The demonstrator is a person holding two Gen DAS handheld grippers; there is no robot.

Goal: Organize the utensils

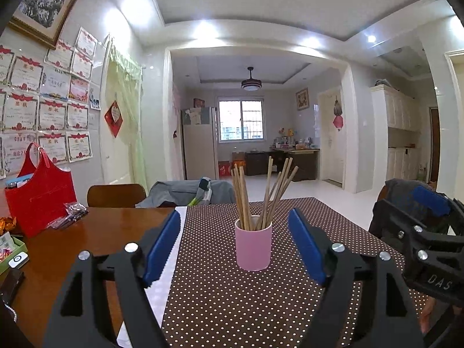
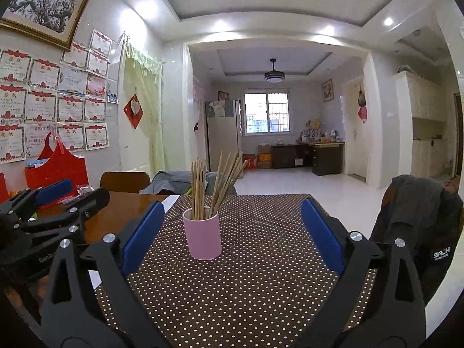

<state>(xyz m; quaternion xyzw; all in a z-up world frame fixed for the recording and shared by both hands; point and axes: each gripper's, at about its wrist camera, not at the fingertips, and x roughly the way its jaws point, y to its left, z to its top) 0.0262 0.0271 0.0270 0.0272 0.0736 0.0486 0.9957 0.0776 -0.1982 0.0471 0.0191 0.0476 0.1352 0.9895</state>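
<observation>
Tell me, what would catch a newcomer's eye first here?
A pink cup full of chopsticks stands alone mid-table on a brown dotted cloth. The left gripper and right gripper both frame it, open and empty. A red bag sits by the certificate-covered wall.

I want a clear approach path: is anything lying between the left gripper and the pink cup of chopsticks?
Nothing: in the left wrist view, only bare brown polka-dot tablecloth lies between the open left gripper and the pink cylindrical cup of wooden chopsticks.
</observation>
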